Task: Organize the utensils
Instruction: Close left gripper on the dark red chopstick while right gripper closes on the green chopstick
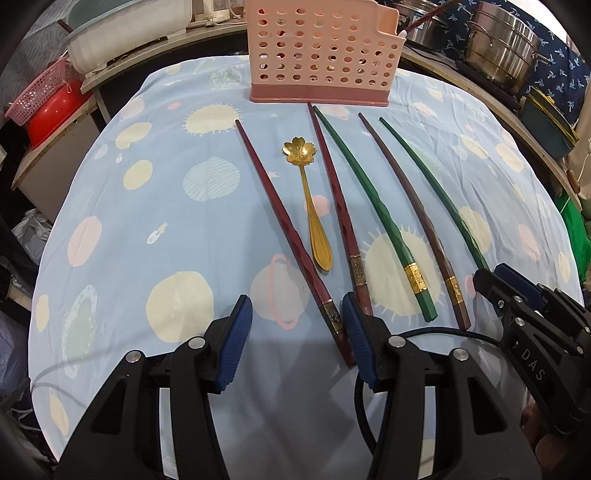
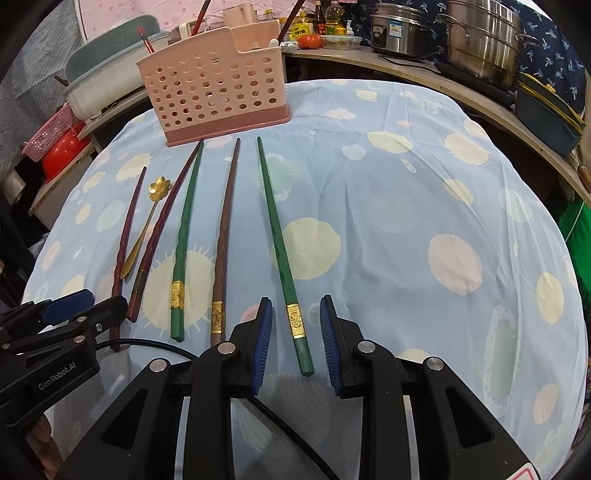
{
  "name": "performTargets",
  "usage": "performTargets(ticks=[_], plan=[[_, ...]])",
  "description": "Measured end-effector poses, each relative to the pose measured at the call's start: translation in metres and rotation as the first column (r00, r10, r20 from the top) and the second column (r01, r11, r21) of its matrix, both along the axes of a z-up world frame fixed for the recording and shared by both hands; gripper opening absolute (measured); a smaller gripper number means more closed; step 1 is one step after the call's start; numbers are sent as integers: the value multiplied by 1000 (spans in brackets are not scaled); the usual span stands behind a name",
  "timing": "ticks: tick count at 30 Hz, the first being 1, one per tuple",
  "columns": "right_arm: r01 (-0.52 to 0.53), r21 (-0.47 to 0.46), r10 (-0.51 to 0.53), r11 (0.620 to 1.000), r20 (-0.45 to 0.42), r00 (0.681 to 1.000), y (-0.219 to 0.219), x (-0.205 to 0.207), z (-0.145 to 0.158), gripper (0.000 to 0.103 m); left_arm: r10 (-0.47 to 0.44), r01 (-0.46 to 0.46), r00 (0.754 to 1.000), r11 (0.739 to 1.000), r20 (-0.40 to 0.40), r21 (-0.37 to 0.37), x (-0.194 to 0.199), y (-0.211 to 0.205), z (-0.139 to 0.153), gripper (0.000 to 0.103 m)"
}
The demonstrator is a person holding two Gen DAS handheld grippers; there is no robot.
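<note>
Your left gripper [image 1: 297, 317] tilts steeply down over the near edge of the blue planet-print tablecloth [image 1: 147, 206], jaws spread, the handle of the leftmost dark red chopstick [image 1: 288, 240] lying between them, untouched. Your right gripper [image 2: 296, 317] tilts down likewise, jaws parted and straddling the gold-banded end of the rightmost green chopstick [image 2: 277, 240] without pressing it. The gold flower spoon [image 1: 308, 192] lies among the chopsticks, before the pink perforated utensil holder [image 1: 321, 51]. Only the right view shows that holder's open top and the red chopsticks [image 2: 199, 18] behind it.
</note>
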State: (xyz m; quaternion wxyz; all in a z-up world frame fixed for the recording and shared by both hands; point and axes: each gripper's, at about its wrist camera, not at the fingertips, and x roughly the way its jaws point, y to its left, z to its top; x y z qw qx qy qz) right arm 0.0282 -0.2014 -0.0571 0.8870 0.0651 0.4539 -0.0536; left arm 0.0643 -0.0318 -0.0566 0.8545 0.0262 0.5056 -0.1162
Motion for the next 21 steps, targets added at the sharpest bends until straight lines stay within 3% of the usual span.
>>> performTargets(ticks=[6, 11, 13, 21], plan=[[-4, 6, 4, 1000, -2, 1000, -1, 0, 0, 25, -2, 2, 1000, 1000, 3, -3, -1, 2, 0, 42], [-6, 10, 6, 1000, -2, 1000, 0, 0, 0, 26, -7, 7, 1000, 1000, 4, -17, -2, 6, 1, 25], [-9, 14, 9, 1000, -1, 1000, 1, 1, -1, 27, -10, 10, 1000, 1000, 2, -21, -3, 6, 1, 13], [-10, 31, 10, 999, 2, 1000, -1, 4, -1, 26, -10, 9, 1000, 999, -10, -44, -3, 10, 2, 11]])
